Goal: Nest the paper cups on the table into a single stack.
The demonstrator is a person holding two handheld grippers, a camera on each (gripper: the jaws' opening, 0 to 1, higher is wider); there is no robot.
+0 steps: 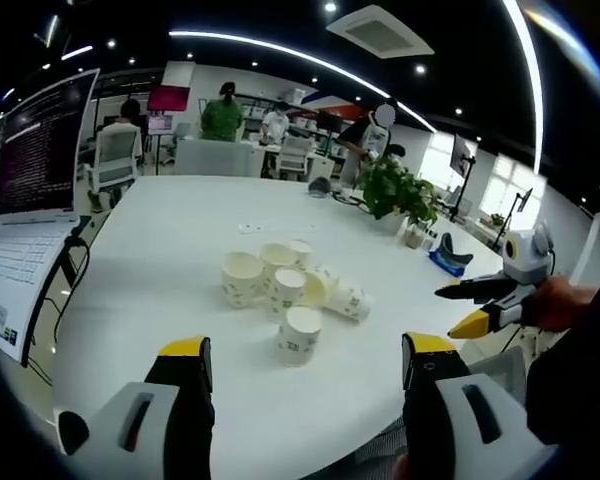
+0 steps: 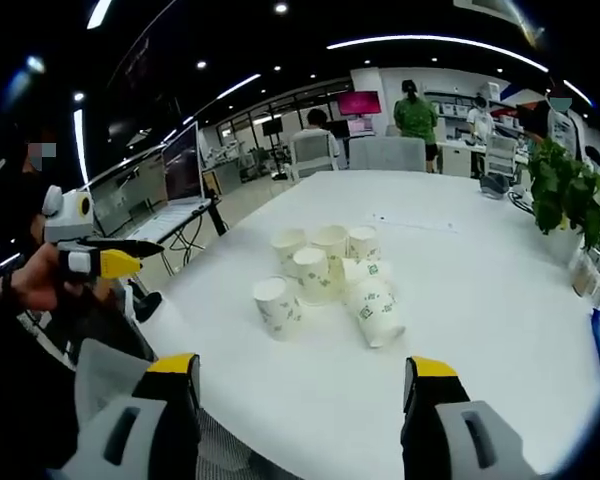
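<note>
A cluster of paper cups [image 1: 285,290] is seen at the centre of the left gripper view, standing on a white bench [image 1: 180,240]; most are upright with mouths up, while one cup [image 1: 348,300] at the right of the cluster lies on its side. The nearest cup [image 1: 298,335] stands just below the rest. The left gripper [image 1: 305,365] is held at the bottom of the frame with its yellow-tipped jaws spread wide and nothing between them, well short of the cups. At the right edge, the right gripper [image 1: 470,308] is seen held in a hand [image 1: 560,303], its jaws parted and empty.

In the right gripper view the same cups [image 2: 325,275] are grouped at the centre, the right gripper [image 2: 305,370] spread wide and empty at the bottom. The left gripper [image 2: 130,258] appears at the left edge. A laptop [image 1: 30,190] sits at the left of the left gripper view, and a potted plant [image 1: 400,195] at the upper right. People are seen in the background.
</note>
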